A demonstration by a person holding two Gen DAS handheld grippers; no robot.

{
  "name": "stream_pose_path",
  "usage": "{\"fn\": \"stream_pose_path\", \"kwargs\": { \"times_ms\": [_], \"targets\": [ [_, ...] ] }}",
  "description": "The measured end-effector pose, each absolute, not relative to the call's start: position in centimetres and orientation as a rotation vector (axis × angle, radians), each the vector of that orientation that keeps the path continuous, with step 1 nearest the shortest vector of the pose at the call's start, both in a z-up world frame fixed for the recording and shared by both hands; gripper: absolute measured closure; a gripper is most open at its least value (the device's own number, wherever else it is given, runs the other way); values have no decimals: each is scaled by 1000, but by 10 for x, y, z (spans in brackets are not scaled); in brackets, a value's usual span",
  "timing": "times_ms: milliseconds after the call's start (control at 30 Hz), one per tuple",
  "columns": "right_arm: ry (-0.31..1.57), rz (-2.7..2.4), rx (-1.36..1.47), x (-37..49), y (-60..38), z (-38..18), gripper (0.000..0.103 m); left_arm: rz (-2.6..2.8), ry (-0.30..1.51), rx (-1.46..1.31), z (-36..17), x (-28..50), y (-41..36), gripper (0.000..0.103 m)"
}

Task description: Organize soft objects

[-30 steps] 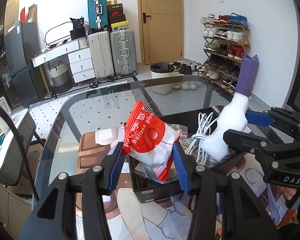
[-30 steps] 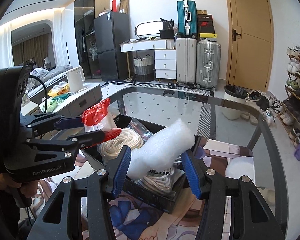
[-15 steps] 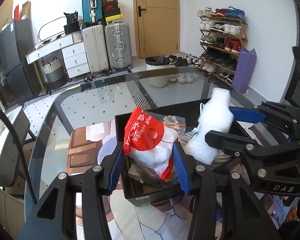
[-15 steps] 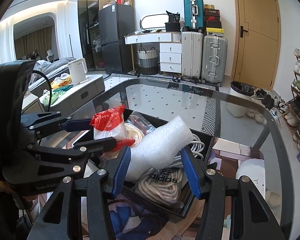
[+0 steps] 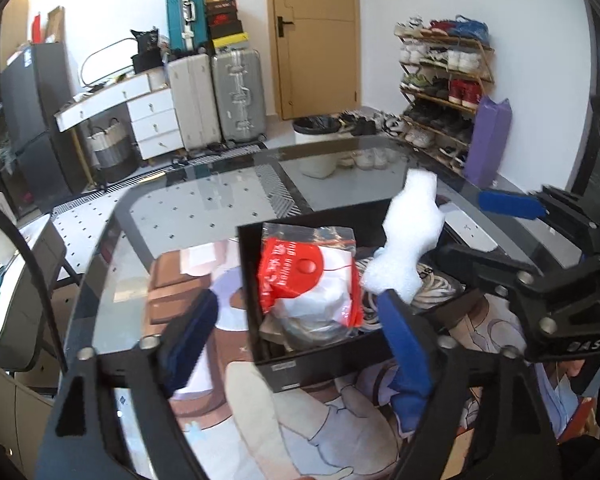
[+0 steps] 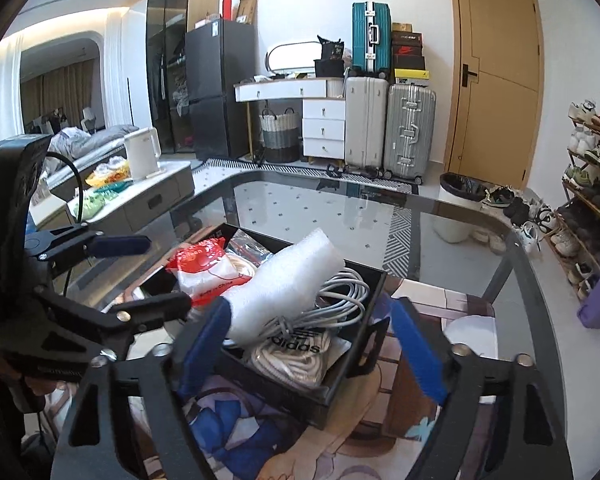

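Left claw [image 5: 292,324] wide, red-white bag [image 5: 308,280] loose in black box [image 5: 324,364]; right claw [image 6: 312,340] wide beside foam roll [image 6: 284,280] (light, squashy): pinch mid-body gently.

Bubble-wrap roll [image 6: 288,280] and balloon bag [image 5: 308,280] are crowding the black box [image 6: 340,396]; glass table [image 6: 340,208] beyond is lying open.

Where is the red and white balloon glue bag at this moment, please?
In the left wrist view, the balloon glue bag lies in the black box, at its left side, beside the white foam roll.
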State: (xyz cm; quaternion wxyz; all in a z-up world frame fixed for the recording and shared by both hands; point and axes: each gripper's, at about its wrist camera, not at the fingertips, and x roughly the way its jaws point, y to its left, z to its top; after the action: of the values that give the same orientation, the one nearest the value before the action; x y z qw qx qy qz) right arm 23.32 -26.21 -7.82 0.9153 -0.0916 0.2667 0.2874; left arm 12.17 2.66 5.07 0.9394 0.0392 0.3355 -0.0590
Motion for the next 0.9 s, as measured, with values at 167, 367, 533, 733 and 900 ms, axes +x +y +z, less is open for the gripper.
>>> {"fn": "stream_pose_path", "kwargs": {
  "times_ms": [167,367,533,733,900],
  "targets": [
    [550,604,-142,220,-275,-85,1,-65,642,49,52,106,43,0],
    [562,616,-99,208,-281,-98,1,-8,624,24,35,93,52,0],
    [532,610,-89,199,-281,-103,1,46,616,42,16,85,47,0],
    [508,628,-90,190,-277,-106,1,71,596,57,10,83,39,0],
    [489,627,-92,187,-276,-109,1,100,575,61,11,80,39,0]
  ]
}}
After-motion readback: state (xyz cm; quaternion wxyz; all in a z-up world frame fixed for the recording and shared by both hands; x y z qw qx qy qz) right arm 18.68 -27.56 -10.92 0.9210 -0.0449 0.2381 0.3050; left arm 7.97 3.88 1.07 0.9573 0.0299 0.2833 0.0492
